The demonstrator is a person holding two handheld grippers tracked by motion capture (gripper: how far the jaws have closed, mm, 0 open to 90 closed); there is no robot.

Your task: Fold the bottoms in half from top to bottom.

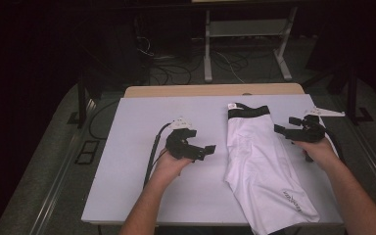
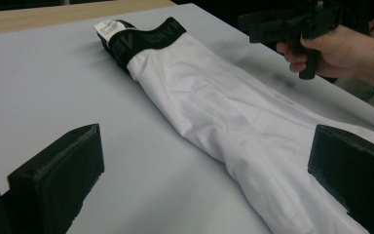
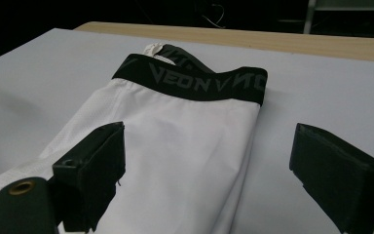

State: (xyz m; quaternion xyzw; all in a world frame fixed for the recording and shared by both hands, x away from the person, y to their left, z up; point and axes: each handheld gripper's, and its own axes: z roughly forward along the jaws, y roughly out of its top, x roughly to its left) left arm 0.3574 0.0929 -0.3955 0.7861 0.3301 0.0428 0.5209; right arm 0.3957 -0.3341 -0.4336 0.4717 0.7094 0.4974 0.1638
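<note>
Folded white shorts with black waistband (image 1: 257, 156) lie flat on grey tabletop (image 1: 127, 161). Left tool (image 1: 200, 151), right tool (image 1: 286, 128): both released, holding nothing. Right gripper view shows the waistband lettering (image 3: 199, 83).

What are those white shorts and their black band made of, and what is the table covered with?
The white shorts look like a thin, smooth synthetic knit: fine mesh texture, soft creases, slight sheen. The black waistband appears to be woven elastic, matte, with grey lettering woven or printed in. The table seems covered by a matte pale sheet, with a light wood edge along the far side; whether plastic or paper, I cannot tell.
</note>
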